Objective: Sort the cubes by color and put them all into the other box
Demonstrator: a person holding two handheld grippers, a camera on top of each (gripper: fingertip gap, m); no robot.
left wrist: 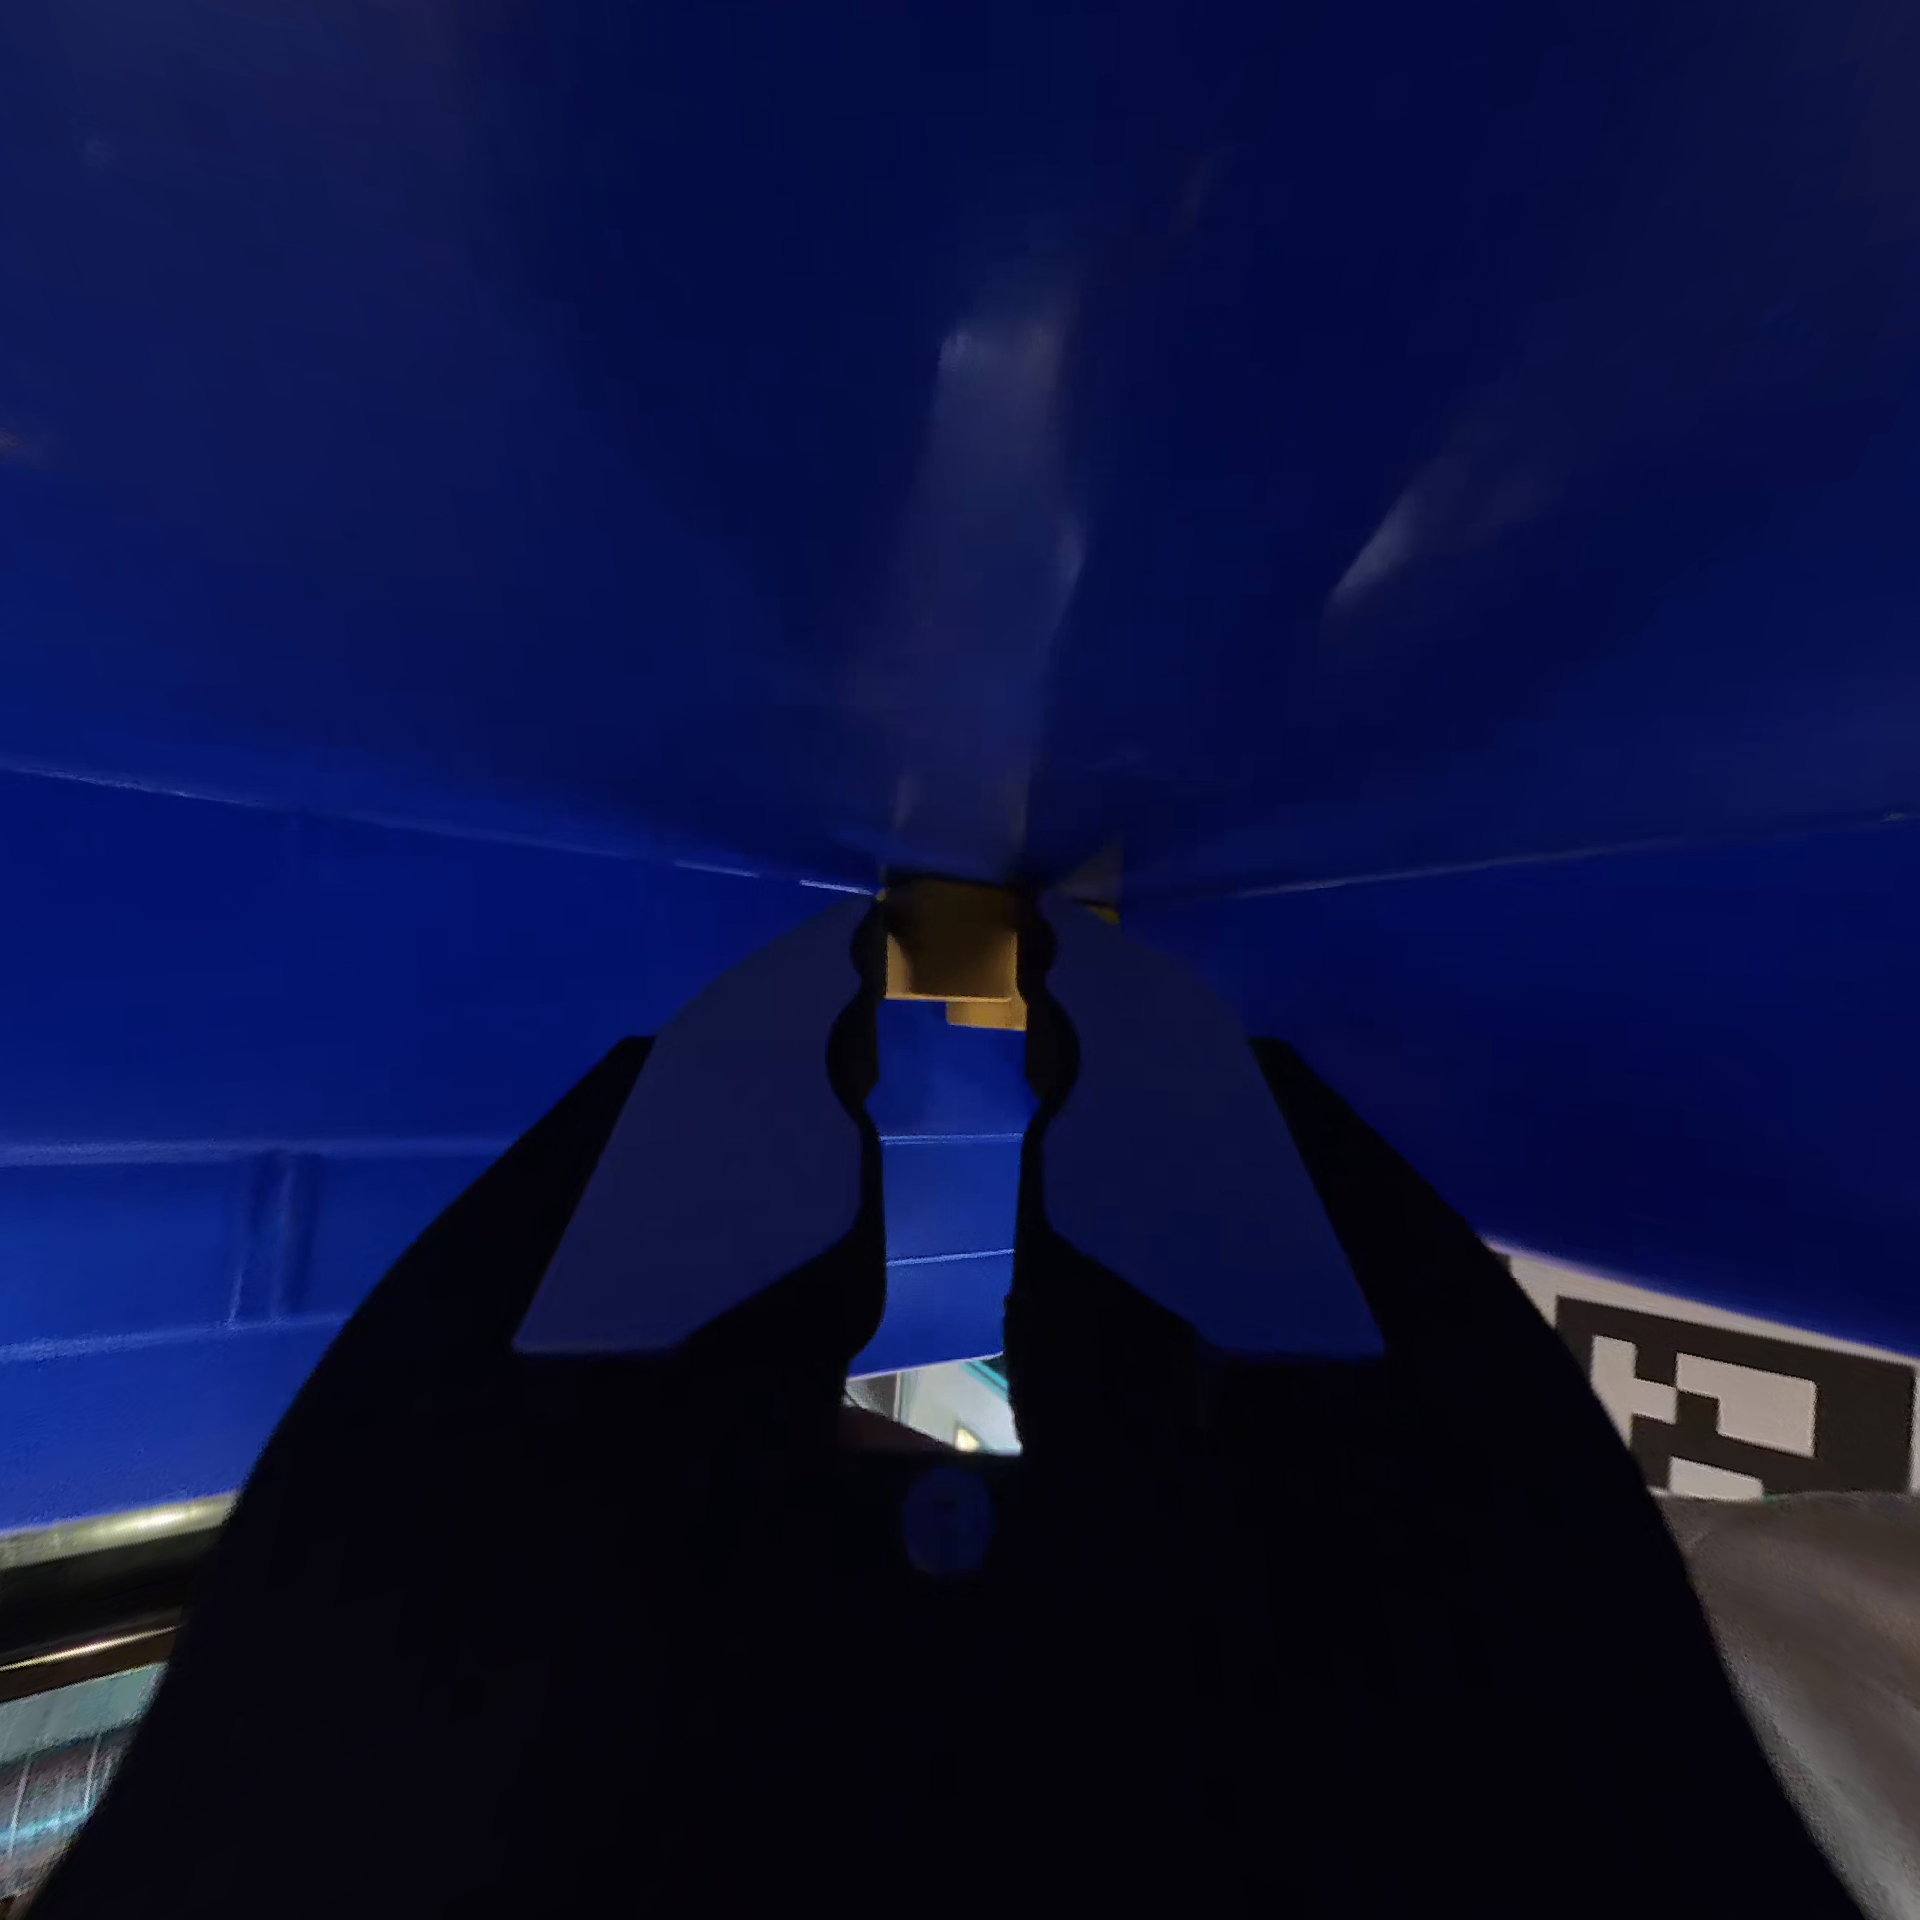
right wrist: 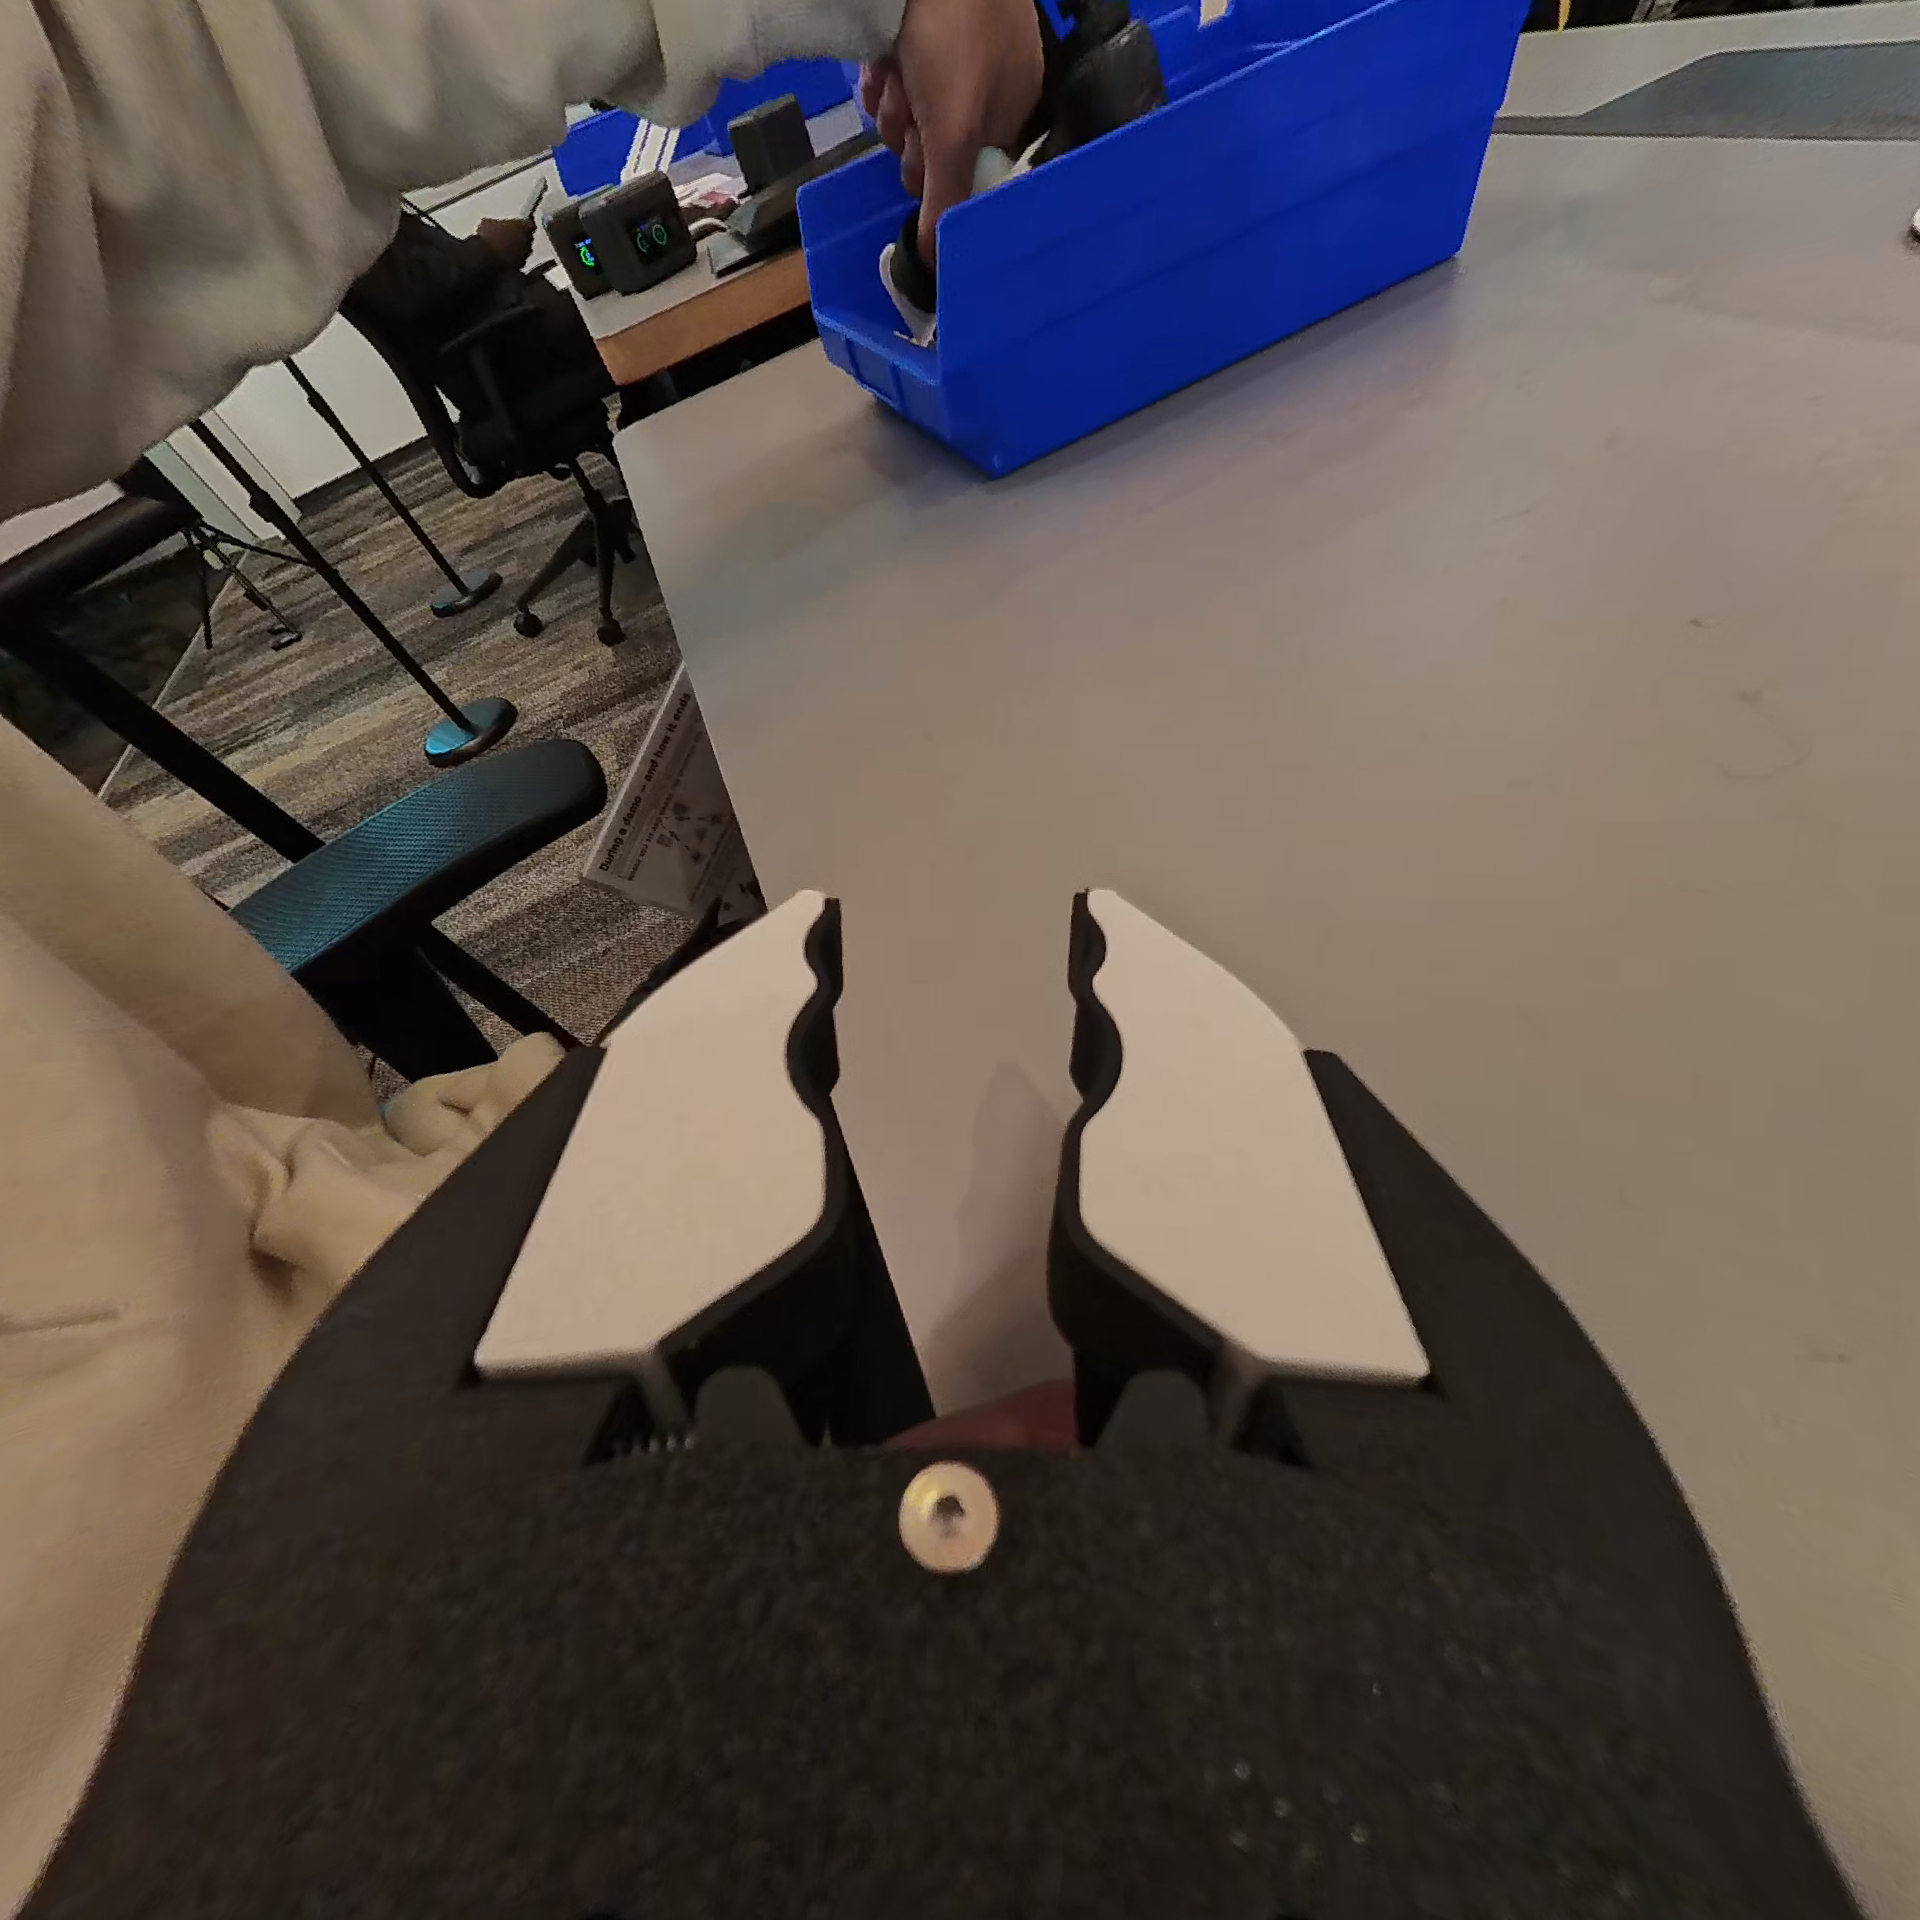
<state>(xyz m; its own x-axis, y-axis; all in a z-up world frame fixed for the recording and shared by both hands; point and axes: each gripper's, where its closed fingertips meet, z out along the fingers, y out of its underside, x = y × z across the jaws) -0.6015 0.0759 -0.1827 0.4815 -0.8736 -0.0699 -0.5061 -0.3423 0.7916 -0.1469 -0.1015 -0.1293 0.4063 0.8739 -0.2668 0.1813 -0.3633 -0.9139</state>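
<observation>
Left gripper (left wrist: 954, 951) clamps yellow cube (left wrist: 951, 954); right gripper (right wrist: 954, 925) empty.

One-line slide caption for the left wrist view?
Left tongs grip a yellow cube deep inside the blue box.

Left wrist view: sits deep inside the blue bin (left wrist: 416, 1039); faces forward along its own fingers into a bottom corner; very near the walls, which fill nearly the whole picture.
Right wrist view: sits above the near part of the grey table (right wrist: 1351, 727); faces across it, tilted down; the bin (right wrist: 1195, 260) stands well away.
Shared: the blue bin only; one view from inside, the other from outside.
</observation>
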